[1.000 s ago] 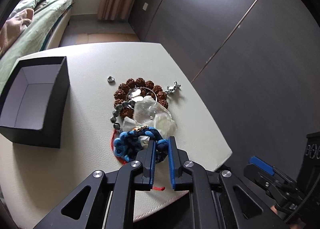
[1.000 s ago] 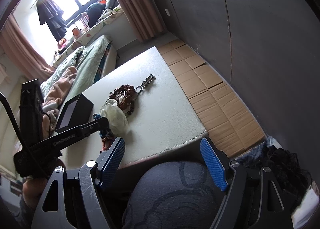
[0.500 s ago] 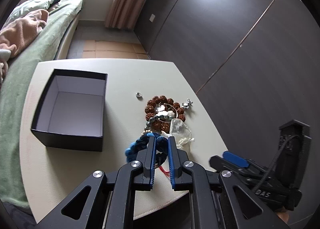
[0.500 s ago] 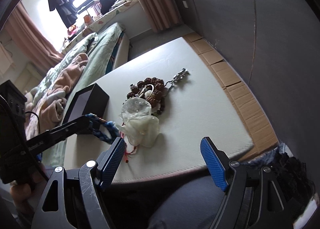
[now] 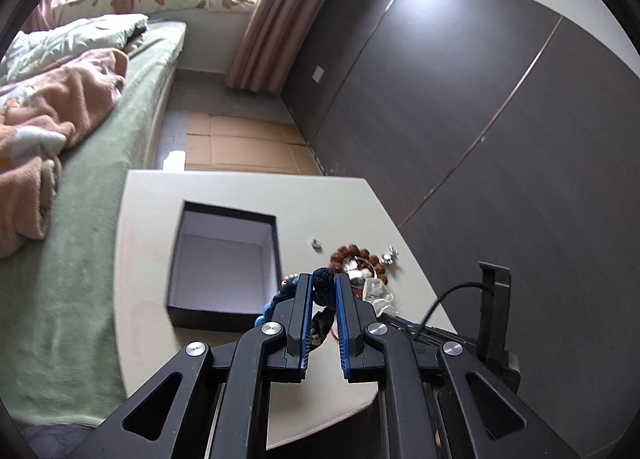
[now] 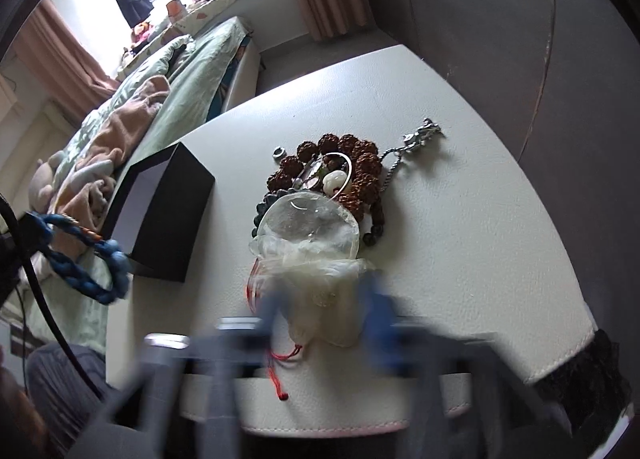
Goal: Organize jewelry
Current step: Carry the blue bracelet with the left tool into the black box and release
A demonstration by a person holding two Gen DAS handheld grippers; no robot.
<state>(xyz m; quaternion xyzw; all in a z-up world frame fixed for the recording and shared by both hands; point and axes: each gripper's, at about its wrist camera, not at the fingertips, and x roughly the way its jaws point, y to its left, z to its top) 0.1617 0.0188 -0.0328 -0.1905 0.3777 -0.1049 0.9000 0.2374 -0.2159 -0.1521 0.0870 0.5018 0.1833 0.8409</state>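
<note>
My left gripper [image 5: 321, 279] is shut on a blue braided rope bracelet [image 5: 320, 283] and holds it above the table, just right of the open black box [image 5: 226, 259]. The bracelet hangs in the air at the left of the right wrist view [image 6: 86, 259], near the box [image 6: 164, 215]. My right gripper [image 6: 324, 295] is blurred by motion, its jaws apart around a clear plastic bag [image 6: 316, 243] at the near end of the jewelry pile. Behind lie a brown seed-bead bracelet [image 6: 352, 167], a silver chain charm [image 6: 420, 137] and a small ring [image 6: 278, 153].
The white table [image 6: 460, 219] ends in a padded front edge close to me. A red cord [image 6: 276, 371] hangs over that edge. A bed with blankets [image 5: 60, 131] runs along the left; a dark wall [image 5: 480, 99] stands on the right.
My left gripper has lifted the blue bracelet off the pile and carried it left toward the box. My right gripper has moved forward over the table to the plastic bag, its jaws narrower.
</note>
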